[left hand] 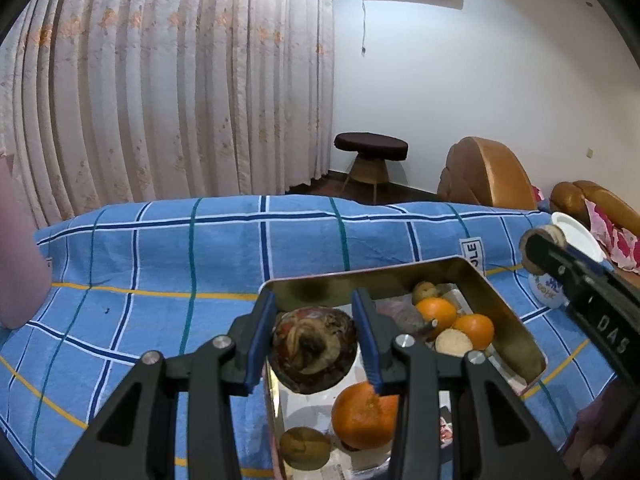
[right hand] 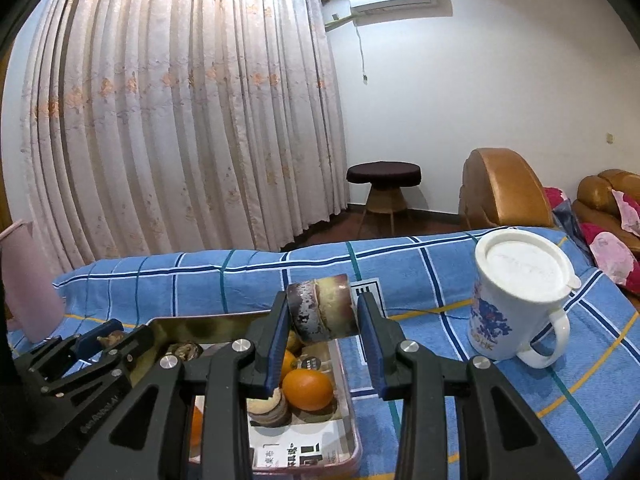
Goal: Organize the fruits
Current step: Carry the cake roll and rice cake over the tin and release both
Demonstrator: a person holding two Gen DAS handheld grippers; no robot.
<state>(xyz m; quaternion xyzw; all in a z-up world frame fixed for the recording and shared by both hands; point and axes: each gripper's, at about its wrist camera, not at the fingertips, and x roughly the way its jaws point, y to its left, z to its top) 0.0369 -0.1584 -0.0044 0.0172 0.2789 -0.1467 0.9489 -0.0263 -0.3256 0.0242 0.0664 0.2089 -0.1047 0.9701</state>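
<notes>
Blue checked cloth covers the surface, backed by curtains at 11 o'clock. A dark fruit is clamped by the left gripper over the tin. A cane piece is pinched by the right gripper; a mug is seen at 3 o'clock.

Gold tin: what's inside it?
Gold tin holds several oranges, a pale round cut piece and a brownish fruit on printed packaging. The left gripper and its dark fruit cover the middle.

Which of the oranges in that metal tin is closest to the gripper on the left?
The big orange at the near end of the tin, partly behind the left gripper's right finger. The two other oranges sit together farther back, looking smaller.
</notes>
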